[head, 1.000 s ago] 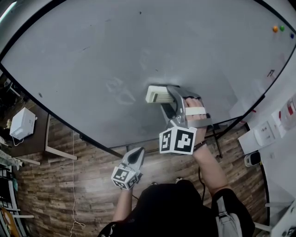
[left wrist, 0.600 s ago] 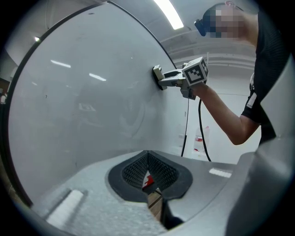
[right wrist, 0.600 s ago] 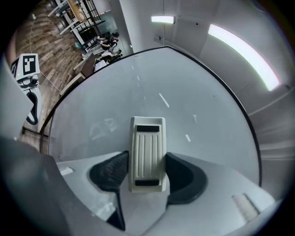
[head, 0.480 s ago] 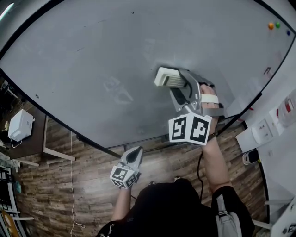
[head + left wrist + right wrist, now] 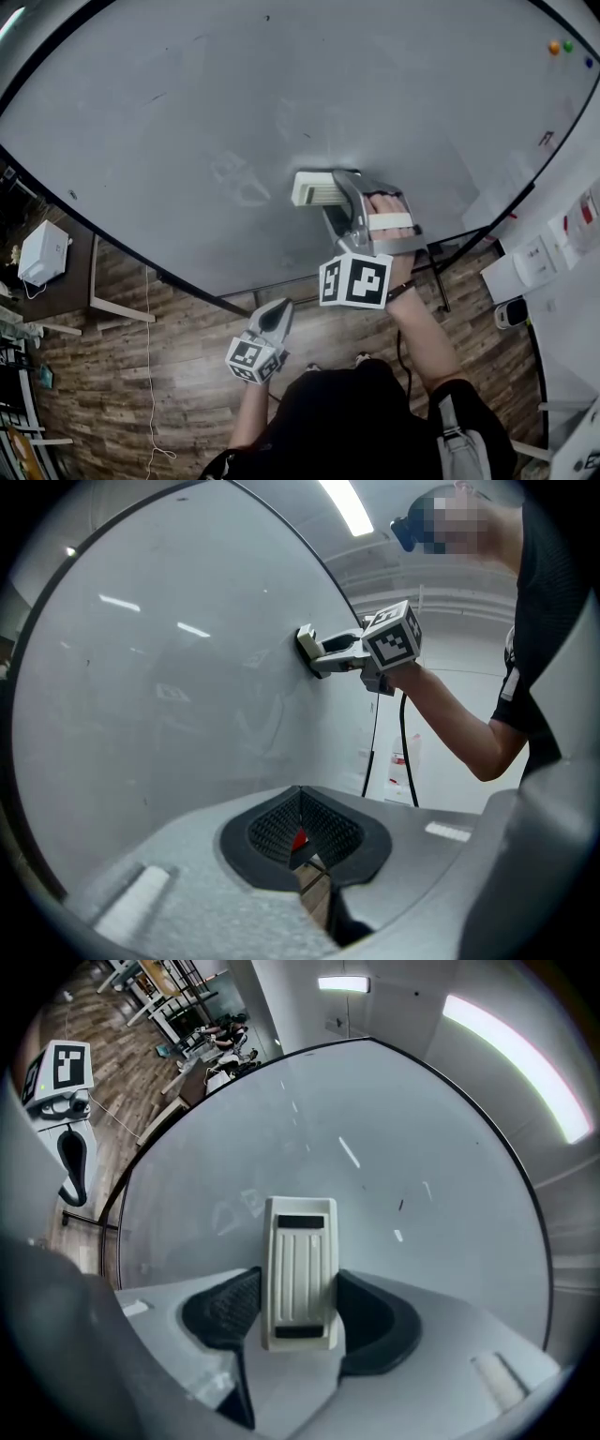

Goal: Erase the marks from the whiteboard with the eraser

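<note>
The right gripper [image 5: 339, 195] is clamped on the sides of the one white eraser [image 5: 300, 1269], which juts ahead of its jaws and lies flat against the whiteboard [image 5: 281, 94]. The grip sits near the eraser's rear end, so the main risk, as I judge it, is the eraser pivoting or slipping out between the pads if it is pushed sideways hard. If the gripper tilts, only one edge of the felt would touch and the stroke would leave streaks. A faint ghosted patch of marks [image 5: 239, 178] lies just beyond the eraser's far end, to the left of this gripper, and a stroke along the present line could pass beside it and miss it. A short dark dash [image 5: 401, 1205] sits ahead and to the right of the jaws and could also be skipped. The left gripper [image 5: 300, 834] hangs low, well below and to the left of the right one, off the board. Its jaws are pressed together with nothing between them, so it steadies nothing. By count there are one whiteboard, one eraser, two grippers, one ghosted patch and a few small dark flecks too tiny to number surely. Three magnets [image 5: 568, 45], orange, green and blue, sit far up and to the right of the right gripper.
</note>
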### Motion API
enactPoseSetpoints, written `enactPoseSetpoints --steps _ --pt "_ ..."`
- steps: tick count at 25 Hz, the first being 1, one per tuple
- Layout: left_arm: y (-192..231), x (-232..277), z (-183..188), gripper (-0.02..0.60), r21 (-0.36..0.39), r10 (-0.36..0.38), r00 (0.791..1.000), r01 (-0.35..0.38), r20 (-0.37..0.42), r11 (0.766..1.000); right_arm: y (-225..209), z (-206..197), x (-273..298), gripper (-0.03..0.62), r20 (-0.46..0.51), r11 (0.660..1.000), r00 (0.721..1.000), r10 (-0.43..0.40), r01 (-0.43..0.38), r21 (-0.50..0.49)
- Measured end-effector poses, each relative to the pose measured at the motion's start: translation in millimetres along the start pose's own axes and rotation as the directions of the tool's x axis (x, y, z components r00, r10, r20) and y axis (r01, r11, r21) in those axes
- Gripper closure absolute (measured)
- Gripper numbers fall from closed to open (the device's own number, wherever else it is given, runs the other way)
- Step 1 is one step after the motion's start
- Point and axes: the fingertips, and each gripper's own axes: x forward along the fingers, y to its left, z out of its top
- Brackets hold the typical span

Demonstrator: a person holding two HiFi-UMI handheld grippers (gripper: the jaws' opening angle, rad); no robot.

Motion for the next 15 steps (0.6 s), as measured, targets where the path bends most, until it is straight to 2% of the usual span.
enactPoseSetpoints --steps 4,7,15 --pt "15 -12 -1 0.572 -0.015 0.04 0.999 -0.04 0.013 0.999 -21 24 -4 0.344 0.067 1.0 0.998 -0.018 0.018 0.003" --pt "18 -13 0 0.572 -0.029 0.049 0.998 -0.048 0.028 0.998 -40 24 -8 0.345 0.087 0.999 0.995 -0.045 0.042 0.029" --pt "7 -4 -2 0.572 -0.02 0.005 1.0 -0.005 0.019 1.0 -73 -36 -15 0.345 -0.028 0.986 0.994 -0.108 0.11 0.124"
